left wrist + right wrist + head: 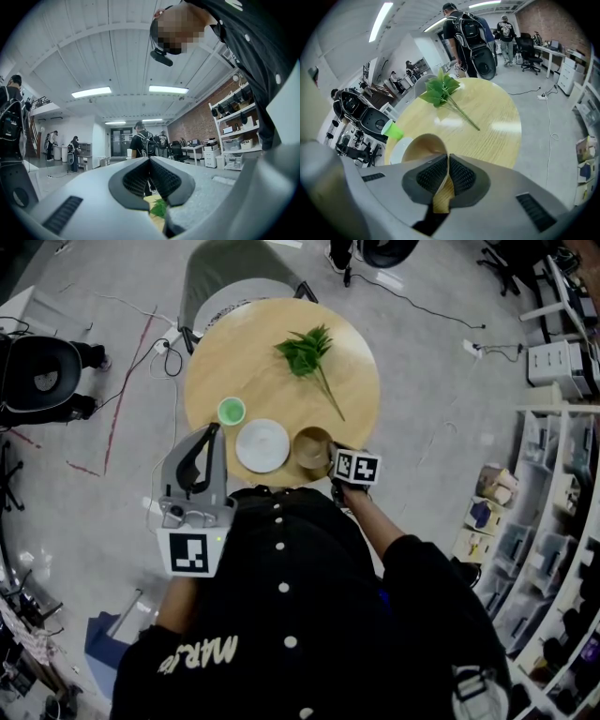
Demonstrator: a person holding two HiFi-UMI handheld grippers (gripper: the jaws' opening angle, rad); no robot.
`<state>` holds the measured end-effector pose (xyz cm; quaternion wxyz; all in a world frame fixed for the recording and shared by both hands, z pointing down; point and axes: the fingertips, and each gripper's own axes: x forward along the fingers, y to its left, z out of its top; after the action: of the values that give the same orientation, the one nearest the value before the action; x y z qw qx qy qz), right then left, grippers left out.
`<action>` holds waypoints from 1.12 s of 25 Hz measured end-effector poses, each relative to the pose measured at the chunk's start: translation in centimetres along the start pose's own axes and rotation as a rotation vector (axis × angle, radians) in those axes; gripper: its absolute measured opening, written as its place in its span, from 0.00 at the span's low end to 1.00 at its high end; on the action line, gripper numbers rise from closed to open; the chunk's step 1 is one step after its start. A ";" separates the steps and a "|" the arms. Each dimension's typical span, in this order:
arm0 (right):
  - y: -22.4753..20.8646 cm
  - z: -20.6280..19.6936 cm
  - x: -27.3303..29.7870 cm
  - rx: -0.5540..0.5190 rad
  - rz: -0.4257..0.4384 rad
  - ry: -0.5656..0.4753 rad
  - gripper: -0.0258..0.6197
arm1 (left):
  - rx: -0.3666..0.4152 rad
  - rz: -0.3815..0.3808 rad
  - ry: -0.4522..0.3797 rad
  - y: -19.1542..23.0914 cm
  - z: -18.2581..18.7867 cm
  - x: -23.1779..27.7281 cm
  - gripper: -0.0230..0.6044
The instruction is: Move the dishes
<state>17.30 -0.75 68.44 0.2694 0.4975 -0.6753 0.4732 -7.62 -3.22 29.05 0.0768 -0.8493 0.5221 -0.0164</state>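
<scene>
A tan bowl (312, 448) sits at the near edge of the round wooden table (272, 381). My right gripper (335, 464) is shut on its near rim. In the right gripper view the bowl's wall (423, 144) runs between the closed jaws of the right gripper (448, 160). A white plate (262, 445) lies just left of the bowl, and a green cup (231, 411) stands behind it. My left gripper (214, 431) is held above the table's near left edge, shut and empty. In its own view the left gripper (150, 161) points up toward the room.
A green leafy sprig (309, 352) lies across the far half of the table. A grey chair (234, 277) stands behind the table and a black seat (42, 376) at far left. Shelving (553, 493) lines the right side. People with backpacks (471, 40) stand beyond.
</scene>
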 end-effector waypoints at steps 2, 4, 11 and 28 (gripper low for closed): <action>0.0 -0.2 0.3 -0.006 -0.007 0.007 0.07 | 0.000 0.000 -0.002 0.0 0.0 -0.1 0.04; 0.0 -0.3 0.4 -0.007 -0.011 0.011 0.07 | 0.001 -0.001 -0.003 -0.1 0.2 0.0 0.04; 0.0 -0.4 0.7 -0.019 -0.027 0.011 0.08 | 0.006 -0.003 0.000 -0.2 0.1 -0.3 0.04; -1.3 4.4 -2.4 -0.104 -0.100 -0.181 0.20 | -0.017 -0.011 0.004 -0.7 -0.3 -0.9 0.04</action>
<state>19.81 -3.77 65.11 0.2560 0.5566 -0.6949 0.3764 -7.47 -2.20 29.48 0.0686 -0.8526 0.5179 -0.0140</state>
